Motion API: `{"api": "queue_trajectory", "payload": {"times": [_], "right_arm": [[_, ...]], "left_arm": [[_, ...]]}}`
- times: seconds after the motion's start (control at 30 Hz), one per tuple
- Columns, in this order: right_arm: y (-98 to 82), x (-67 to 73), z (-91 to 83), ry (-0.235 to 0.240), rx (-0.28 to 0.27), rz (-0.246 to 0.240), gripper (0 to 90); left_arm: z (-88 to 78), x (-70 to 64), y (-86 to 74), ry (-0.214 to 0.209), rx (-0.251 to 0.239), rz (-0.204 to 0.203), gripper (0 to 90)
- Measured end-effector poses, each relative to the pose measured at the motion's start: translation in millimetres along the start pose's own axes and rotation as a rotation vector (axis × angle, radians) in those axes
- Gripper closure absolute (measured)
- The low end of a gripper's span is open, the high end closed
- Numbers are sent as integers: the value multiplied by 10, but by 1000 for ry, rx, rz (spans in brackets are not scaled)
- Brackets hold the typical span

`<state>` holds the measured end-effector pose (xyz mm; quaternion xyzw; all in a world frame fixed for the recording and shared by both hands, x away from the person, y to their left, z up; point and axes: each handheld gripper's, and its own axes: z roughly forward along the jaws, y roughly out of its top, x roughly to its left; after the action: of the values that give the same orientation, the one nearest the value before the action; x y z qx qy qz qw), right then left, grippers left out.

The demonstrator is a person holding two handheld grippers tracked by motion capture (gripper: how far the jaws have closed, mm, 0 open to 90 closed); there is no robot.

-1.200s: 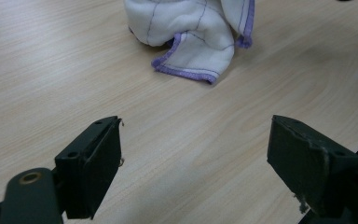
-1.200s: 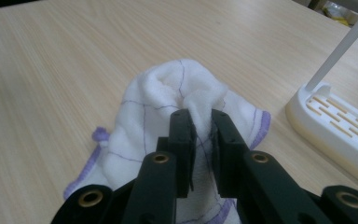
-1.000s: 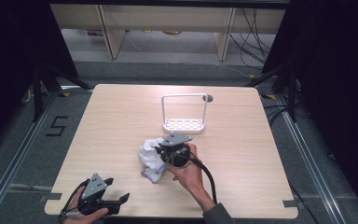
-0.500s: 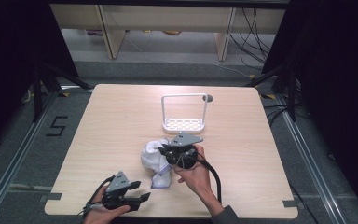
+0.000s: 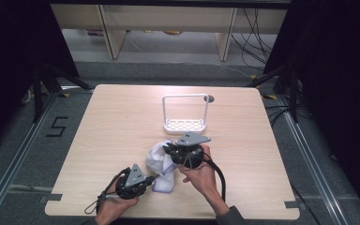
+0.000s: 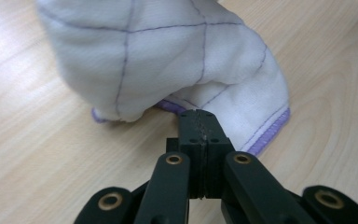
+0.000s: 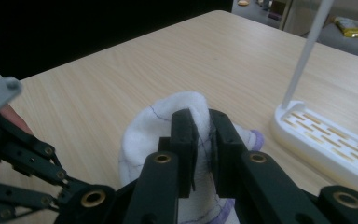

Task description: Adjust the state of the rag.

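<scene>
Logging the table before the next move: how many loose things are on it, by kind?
White cloth with purple stitched edging: 1
White plastic slotted rack with a wire hoop handle: 1
Total: 2

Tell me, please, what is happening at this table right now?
A person is working a crumpled white cloth with purple stitched edging on the light wooden table. The right gripper pinches a raised fold of it. The left gripper has just closed at the cloth's purple hem. A white plastic rack with a tall handle stands beyond, untouched.
</scene>
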<state>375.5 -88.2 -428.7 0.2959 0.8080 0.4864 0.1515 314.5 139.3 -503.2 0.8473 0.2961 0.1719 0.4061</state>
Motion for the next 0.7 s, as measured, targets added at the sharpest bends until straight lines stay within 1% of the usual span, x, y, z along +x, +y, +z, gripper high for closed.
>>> {"api": "queue_trajectory", "payload": {"times": [0.03, 0.07, 0.1, 0.13, 0.17, 0.2, 0.23, 0.27, 0.3, 0.33, 0.37, 0.4, 0.43, 0.47, 0.5, 0.53, 0.57, 0.6, 0.63, 0.67, 0.7], "right_arm": [[-4, -5, -34, -13, 5, 28, 818], [-4, -5, -34, -13, 5, 28, 818], [-12, -50, -81, -14, -5, 33, 819], [-12, -50, -81, -14, -5, 33, 819], [-18, -90, -118, -17, -16, 14, 819], [-28, -87, -138, -31, -11, 42, 819], [-35, -102, -141, -23, -9, 36, 819], [-35, -102, -141, -23, -9, 36, 819], [-39, -104, -153, -29, -6, 41, 819], [-43, -105, -156, -28, -5, 36, 819], [-46, -102, -145, -14, -15, 37, 819], [-44, -100, -151, -19, -12, 36, 819], [-44, -100, -151, -19, -12, 36, 819], [-42, -97, -164, -24, -8, 36, 819], [-42, -96, -165, -24, -9, 35, 819], [-42, -96, -165, -24, -9, 35, 819], [-42, -105, -167, -22, -3, 31, 818], [-45, -107, -166, -22, -4, 33, 818], [-47, -108, -168, -23, -4, 33, 818], [-47, -108, -168, -23, -4, 33, 818], [-47, -107, -171, -19, -5, 27, 818]], "left_arm": [[-38, 25, 11, 10, -7, -3, 895], [-38, 25, 11, 10, -7, -3, 895], [-94, 70, 22, 6, -46, -48, 895], [-94, 70, 22, 6, -46, -48, 894], [-122, 104, 22, -7, -38, -57, 893], [-90, 81, 15, -19, -66, -105, 866], [-92, 75, 14, -23, -37, -119, 773], [-92, 75, 14, -23, -37, -119, 692], [-46, 44, 2, -40, -49, -152, 692], [-18, 24, -3, -45, -20, -140, 622], [25, -8, -13, -41, -18, -150, 578], [70, -34, -15, -50, 18, -115, 537], [70, -34, -15, -50, 18, -115, 522], [116, -92, 1, -54, 11, -103, 516], [129, -108, 7, -55, 28, -81, 515], [129, -108, 7, -55, 28, -81, 520], [169, -139, -1, -50, 52, -52, 532], [187, -130, -6, -34, 75, -16, 562], [206, -137, -13, -37, 64, -21, 605], [206, -137, -13, -37, 64, -21, 670], [208, -118, -4, -28, 68, 50, 760]]}}
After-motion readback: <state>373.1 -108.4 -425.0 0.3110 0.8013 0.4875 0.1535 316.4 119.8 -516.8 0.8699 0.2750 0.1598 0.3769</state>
